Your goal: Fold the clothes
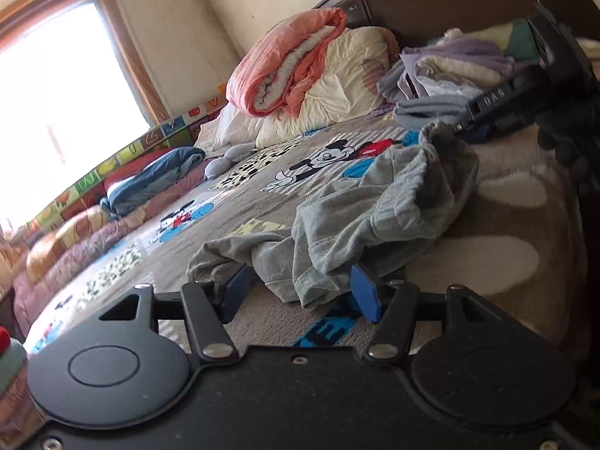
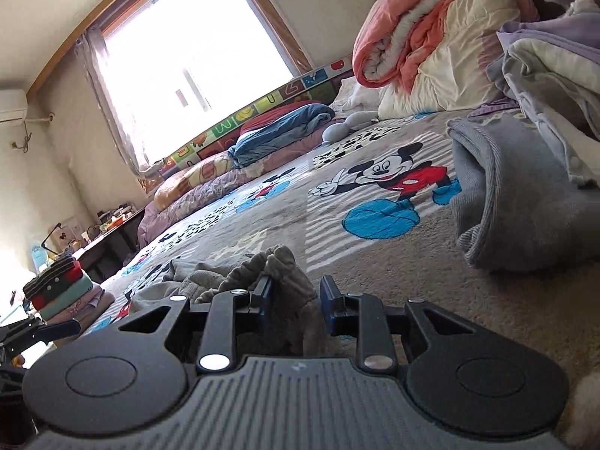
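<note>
Lying rumpled on the Mickey Mouse blanket [image 1: 322, 157], the grey garment [image 1: 375, 210] sits near the foot of the bed, between the two tongs, one end bunched low and the other drawn up into a peak. It looks like soft knit cotton: light, limp and not slippery, so I judge it will sag and drape wherever it is lifted, and it will not hold a crease unless it is laid flat first. The sensible places to pinch it are a hem, a cuff or a shoulder seam, where the cloth is doubled; which part is which I cannot tell from the heap.

The left gripper [image 1: 300, 292] sits low at the near edge of the garment, its blue pads spread wide with loose cloth lying between them, touching at most and not pinched. The right gripper [image 2: 294, 296] has a fold of the grey cloth standing between its narrowly parted jaws; a gap shows beside the right pad, so whether it truly clamps the fabric I cannot tell, though from the other side the cloth rises to a point at its tip [image 1: 459, 127]. A folded stack [image 2: 62, 285] waits off to the left.
</note>
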Available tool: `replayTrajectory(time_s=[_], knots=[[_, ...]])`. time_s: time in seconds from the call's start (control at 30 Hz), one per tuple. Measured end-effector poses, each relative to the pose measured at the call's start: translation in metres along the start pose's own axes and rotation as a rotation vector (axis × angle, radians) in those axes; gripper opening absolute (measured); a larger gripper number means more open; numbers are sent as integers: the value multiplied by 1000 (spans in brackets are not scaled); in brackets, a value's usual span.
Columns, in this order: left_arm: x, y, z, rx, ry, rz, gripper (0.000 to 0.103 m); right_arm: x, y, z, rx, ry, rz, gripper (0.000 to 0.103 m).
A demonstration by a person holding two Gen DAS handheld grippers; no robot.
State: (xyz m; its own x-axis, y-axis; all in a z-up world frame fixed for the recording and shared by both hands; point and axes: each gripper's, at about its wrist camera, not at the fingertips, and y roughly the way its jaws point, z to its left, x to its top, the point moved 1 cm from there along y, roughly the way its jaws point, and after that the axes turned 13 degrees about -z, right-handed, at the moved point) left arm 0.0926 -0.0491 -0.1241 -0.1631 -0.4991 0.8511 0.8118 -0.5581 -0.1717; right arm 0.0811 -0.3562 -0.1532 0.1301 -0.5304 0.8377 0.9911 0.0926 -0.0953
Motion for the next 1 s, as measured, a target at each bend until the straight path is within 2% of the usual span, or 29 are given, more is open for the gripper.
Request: replayTrajectory(time_s=[0.03, 0.13, 0.27, 0.37, 0.4, 0.43, 0.5, 0.67, 0.73, 0.83, 1.0], knots=[[0, 5, -13, 3, 73, -2, 59, 0, 1, -3, -6, 19, 0, 28], [-1, 14, -37, 7, 204, -31, 59, -2, 4, -10, -17, 66, 2, 28], [3, 27, -50, 44, 281, -75, 59, -3, 7, -8, -6, 56, 9, 28], [5, 35, -54, 52, 293, -85, 59, -5, 9, -4, 3, 25, 21, 28], [5, 38, -55, 53, 295, -86, 53, -6, 9, -3, 7, 18, 26, 28], [6, 41, -56, 54, 295, -86, 31, -6, 9, -3, 9, 13, 29, 28], [9, 46, -54, 41, 240, -56, 15, -6, 9, -4, 14, 21, 31, 28], [33, 34, -40, 84, 78, -66, 12, -1, 3, -7, 12, 44, -5, 22], [47, 26, -30, 97, -23, -75, 12, 5, 0, -8, 29, 89, -26, 22], [67, 16, -12, 124, -121, -88, 11, 18, -4, -1, 71, 138, -59, 21], [107, 12, 31, 150, -240, -117, 10, 59, 2, 27, 161, 120, -120, 21]])
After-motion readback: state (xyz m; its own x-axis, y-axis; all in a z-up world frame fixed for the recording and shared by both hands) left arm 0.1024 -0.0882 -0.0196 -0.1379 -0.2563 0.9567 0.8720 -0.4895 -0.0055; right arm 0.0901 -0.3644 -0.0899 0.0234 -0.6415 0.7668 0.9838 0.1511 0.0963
